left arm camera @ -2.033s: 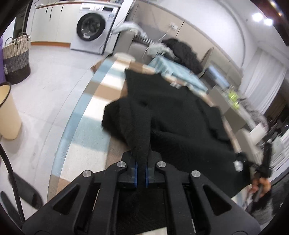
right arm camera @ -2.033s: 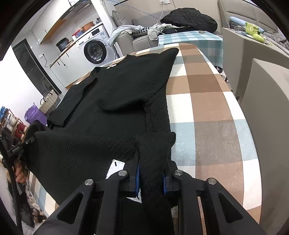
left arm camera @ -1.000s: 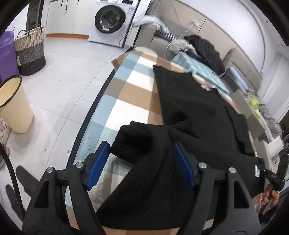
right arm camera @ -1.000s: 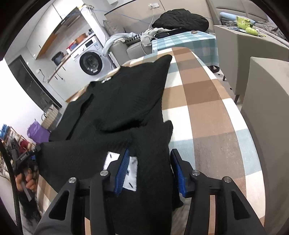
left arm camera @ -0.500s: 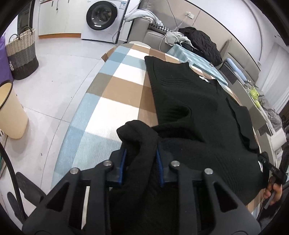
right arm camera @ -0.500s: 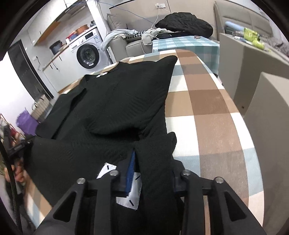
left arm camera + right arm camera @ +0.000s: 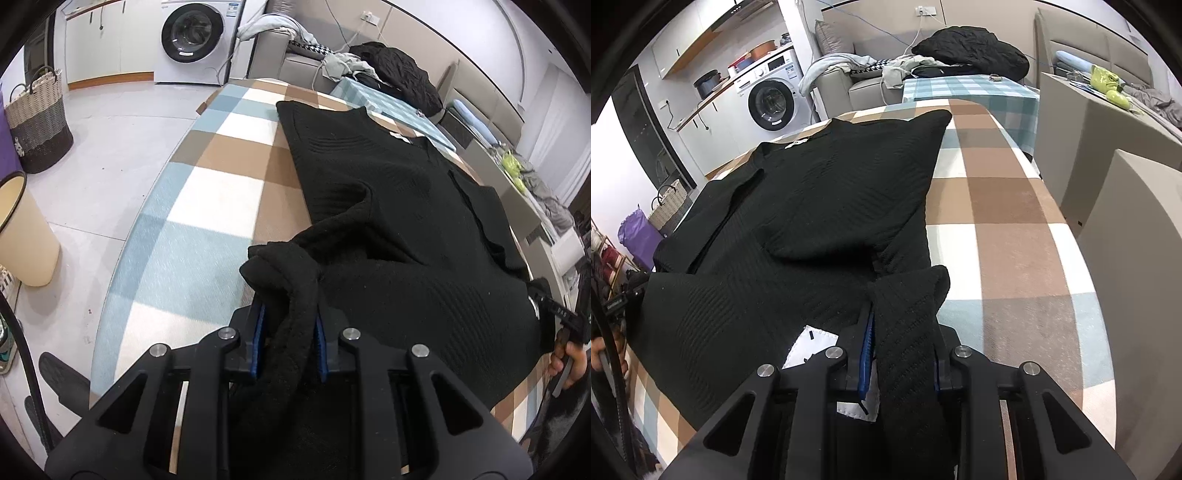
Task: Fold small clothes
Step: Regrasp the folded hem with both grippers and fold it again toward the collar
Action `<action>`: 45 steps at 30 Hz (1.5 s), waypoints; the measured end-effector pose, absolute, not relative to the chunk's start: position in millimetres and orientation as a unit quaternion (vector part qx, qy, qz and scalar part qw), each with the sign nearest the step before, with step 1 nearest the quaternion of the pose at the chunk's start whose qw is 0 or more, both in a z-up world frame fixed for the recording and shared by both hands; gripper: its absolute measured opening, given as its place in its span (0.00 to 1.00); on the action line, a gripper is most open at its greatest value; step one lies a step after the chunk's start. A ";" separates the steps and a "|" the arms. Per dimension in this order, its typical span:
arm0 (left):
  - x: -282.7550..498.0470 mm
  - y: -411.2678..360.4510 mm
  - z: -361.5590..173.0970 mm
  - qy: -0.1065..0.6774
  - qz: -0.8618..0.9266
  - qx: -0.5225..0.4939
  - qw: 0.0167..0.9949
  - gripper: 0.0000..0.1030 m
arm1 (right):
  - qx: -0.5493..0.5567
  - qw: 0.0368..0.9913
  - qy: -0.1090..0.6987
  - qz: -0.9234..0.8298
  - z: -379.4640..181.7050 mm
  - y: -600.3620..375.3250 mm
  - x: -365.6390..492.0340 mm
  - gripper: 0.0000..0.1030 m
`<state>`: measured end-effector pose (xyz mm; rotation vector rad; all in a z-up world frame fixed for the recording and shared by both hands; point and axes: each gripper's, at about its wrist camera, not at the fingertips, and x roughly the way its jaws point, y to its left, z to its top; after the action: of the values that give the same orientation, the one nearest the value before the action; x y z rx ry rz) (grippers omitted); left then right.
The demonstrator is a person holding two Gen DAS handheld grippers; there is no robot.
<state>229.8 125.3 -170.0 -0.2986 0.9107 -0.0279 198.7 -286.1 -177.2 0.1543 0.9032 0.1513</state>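
The sweater lies spread along the table, its near hem lifted off the table at both corners. Beyond the table's far end stand a sofa and a washing machine; on the floor beside the table sits a woven basket

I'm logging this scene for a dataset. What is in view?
sweater: one, black, flat on the table, near edge bunched in both grippers
label: one, white, on the sweater's near edge
table: one, brown, white and blue checked
washer: one, white, far wall
basket: one, woven, on the floor
bin: one, cream, on the floor
coat: one, black, on the far sofa
left gripper: black with blue pads, closing on the sweater
right gripper: same, closing on the sweater
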 end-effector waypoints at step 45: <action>147.7 134.4 -134.4 0.400 -0.008 -0.191 0.896 0.03 | 0.129 0.901 0.396 0.125 -156.4 -314.4 127.0 0.07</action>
<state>147.7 134.4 -134.4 -0.3957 0.8283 -0.0168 127.0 -314.4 -156.4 0.2665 0.8189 0.2578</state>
